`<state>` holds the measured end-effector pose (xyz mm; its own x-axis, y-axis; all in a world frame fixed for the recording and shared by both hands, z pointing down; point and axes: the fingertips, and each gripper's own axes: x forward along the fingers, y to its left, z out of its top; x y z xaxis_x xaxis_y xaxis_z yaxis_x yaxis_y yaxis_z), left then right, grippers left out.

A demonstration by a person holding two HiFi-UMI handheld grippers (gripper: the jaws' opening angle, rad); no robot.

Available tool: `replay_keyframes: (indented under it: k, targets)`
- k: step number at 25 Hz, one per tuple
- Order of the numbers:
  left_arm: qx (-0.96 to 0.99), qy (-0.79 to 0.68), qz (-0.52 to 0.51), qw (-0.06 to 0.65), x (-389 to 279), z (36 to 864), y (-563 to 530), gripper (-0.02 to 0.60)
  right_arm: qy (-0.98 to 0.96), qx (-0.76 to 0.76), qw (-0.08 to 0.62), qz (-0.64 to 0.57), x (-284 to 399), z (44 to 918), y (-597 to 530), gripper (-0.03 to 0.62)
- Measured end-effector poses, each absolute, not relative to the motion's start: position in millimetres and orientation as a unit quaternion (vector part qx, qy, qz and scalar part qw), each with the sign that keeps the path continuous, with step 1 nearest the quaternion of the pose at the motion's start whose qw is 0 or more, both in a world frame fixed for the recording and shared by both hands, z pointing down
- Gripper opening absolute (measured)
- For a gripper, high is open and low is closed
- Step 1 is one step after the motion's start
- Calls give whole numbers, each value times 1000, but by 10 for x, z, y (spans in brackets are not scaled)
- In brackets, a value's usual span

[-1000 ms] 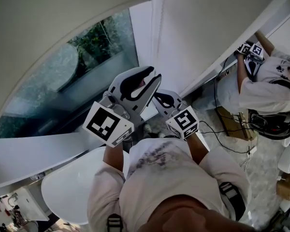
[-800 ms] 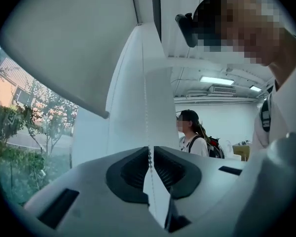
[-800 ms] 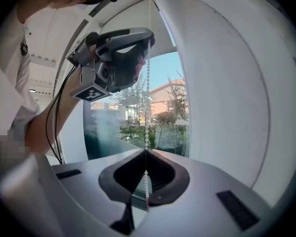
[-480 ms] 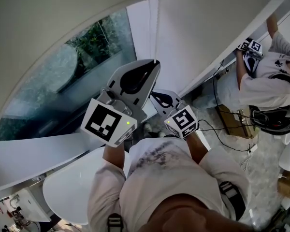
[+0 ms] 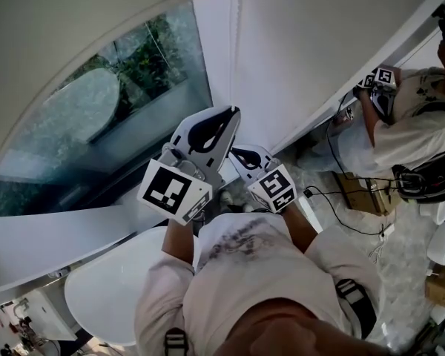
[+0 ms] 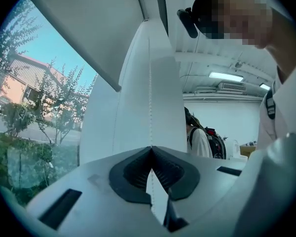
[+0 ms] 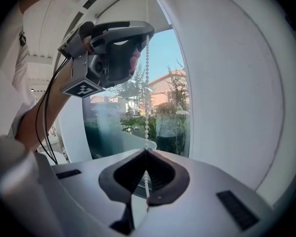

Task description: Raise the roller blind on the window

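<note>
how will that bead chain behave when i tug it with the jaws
The bead chain hangs as a thin straight line, so it is probably floppy and light, going taut only under pull. Its small round beads look smooth; it may slip unless a bead catches in the shut jaws of the right gripper. Pushed sideways, it would likely swing.

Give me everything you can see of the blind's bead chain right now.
The bead chain is a thin string of small white beads, plastic by the look. It hangs straight and looks taut in front of the window glass. It comes down from above the picture into the shut jaws of the right gripper, and a short stretch shows below the tips, between the pads. Higher up, the left gripper is closed on it too. Neither end of the chain is in view.
</note>
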<state>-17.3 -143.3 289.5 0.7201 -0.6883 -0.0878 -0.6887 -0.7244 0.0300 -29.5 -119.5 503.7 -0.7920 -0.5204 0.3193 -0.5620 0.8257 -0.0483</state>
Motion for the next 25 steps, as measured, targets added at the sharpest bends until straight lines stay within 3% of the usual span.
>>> replay_keyframes:
  k: [25]
  targets:
    - [-915,396,22,-67,-82,3797,-1346,8,-927,270,228,122,-191,5913,-1082,61]
